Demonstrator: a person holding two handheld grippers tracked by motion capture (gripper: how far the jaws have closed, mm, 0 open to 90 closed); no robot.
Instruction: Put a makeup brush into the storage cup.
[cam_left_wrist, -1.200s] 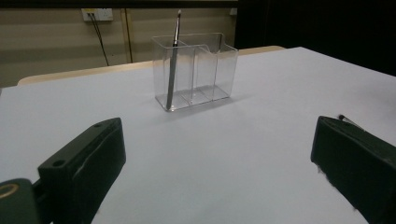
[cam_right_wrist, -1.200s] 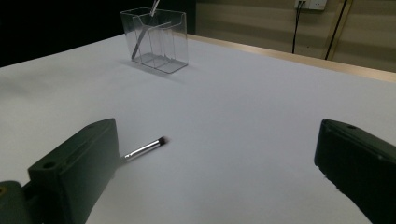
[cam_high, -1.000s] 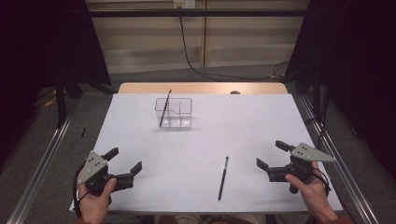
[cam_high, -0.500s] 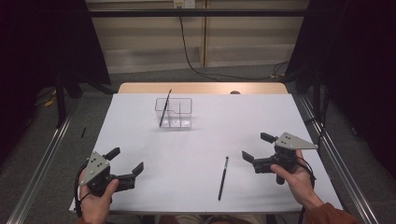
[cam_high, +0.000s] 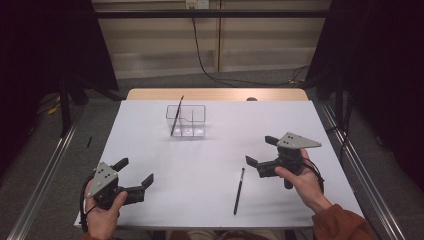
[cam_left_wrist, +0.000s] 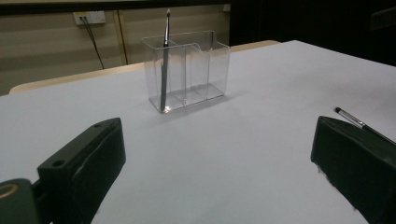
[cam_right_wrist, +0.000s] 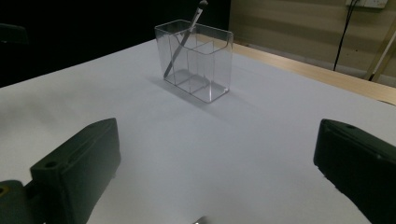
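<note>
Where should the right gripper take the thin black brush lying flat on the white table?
Grip the thin black brush mid-shaft, from straight above, jaws across its width. It lies flat and alone on the white table, nearly lengthwise, and the open right gripper is beside its far end.

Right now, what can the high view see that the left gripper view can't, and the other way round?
The high view takes in both hands, the right tongs open near the loose brush, and the floor around the table. The left gripper view gives a close look between its own open tongs and at the organizer's dividers from the side. Both share the clear organizer with one brush standing in it and the white table.
</note>
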